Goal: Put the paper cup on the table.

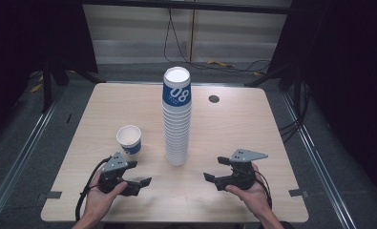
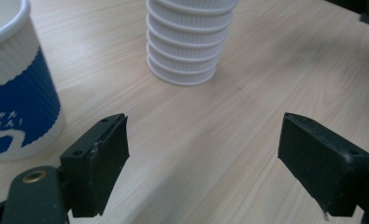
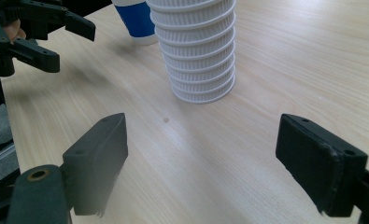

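Both jaws wide, empty. Left gripper (image 1: pixel 139 172) near single paper cup (image 1: pixel 129 139), right gripper (image 1: pixel 214 168) near tall cup stack (image 1: pixel 177 117); a nudge w/ either could topple stack.

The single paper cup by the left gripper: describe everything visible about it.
The single paper cup stands upright and open-mouthed on the wooden table, apart from the tall cup stack. It has ribbed white walls, a blue printed band with white markings, a rolled rim and a white inside. Nothing touches it; the left gripper is close by, open.
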{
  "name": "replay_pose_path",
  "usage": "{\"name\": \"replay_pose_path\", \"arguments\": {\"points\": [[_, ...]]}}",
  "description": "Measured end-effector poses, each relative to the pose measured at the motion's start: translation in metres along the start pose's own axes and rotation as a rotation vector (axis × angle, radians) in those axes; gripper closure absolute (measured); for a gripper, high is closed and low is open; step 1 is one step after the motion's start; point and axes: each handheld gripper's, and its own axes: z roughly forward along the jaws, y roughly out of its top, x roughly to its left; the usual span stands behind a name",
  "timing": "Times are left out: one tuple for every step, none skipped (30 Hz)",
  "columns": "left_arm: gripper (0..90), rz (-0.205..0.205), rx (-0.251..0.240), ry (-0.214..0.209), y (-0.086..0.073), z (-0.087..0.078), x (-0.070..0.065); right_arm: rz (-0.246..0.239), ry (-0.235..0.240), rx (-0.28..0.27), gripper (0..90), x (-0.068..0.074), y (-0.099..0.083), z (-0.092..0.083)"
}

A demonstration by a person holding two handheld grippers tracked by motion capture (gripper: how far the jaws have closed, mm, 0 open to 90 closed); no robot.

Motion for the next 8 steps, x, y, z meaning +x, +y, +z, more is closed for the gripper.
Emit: {"name": "replay_pose_path", "arguments": {"points": [[16.2, 0.000, -0.017, 0.001, 0.000, 0.000, 0.000, 0.003, 0.002, 0.004, 17.1, 0.000, -0.001, 0.001], [16.2, 0.003, -0.014, 0.003, -0.001, 0.000, 0.000, 0.004, -0.004, 0.015, 17.1, 0.000, -0.002, 0.003], [16.2, 0.005, -0.006, 0.007, -0.003, 0.001, 0.001, 0.006, -0.006, 0.021, 17.1, 0.000, -0.003, 0.003], [16.2, 0.002, 0.001, 0.000, -0.005, 0.002, 0.003, 0.011, -0.003, 0.022, 17.1, -0.001, -0.004, 0.005], [16.2, -0.023, 0.007, -0.013, -0.007, 0.004, 0.004, 0.011, -0.003, 0.027, 17.1, -0.001, -0.005, 0.006], [16.2, -0.027, 0.017, -0.024, -0.009, 0.004, 0.004, 0.009, -0.002, 0.032, 17.1, -0.002, -0.006, 0.007], [16.3, -0.027, 0.023, -0.028, -0.011, 0.004, 0.004, 0.016, -0.008, 0.035, 17.1, -0.002, -0.007, 0.008], [16.3, -0.011, 0.034, -0.025, -0.011, 0.005, 0.003, 0.021, -0.010, 0.034, 17.1, -0.003, -0.007, 0.008]]}}
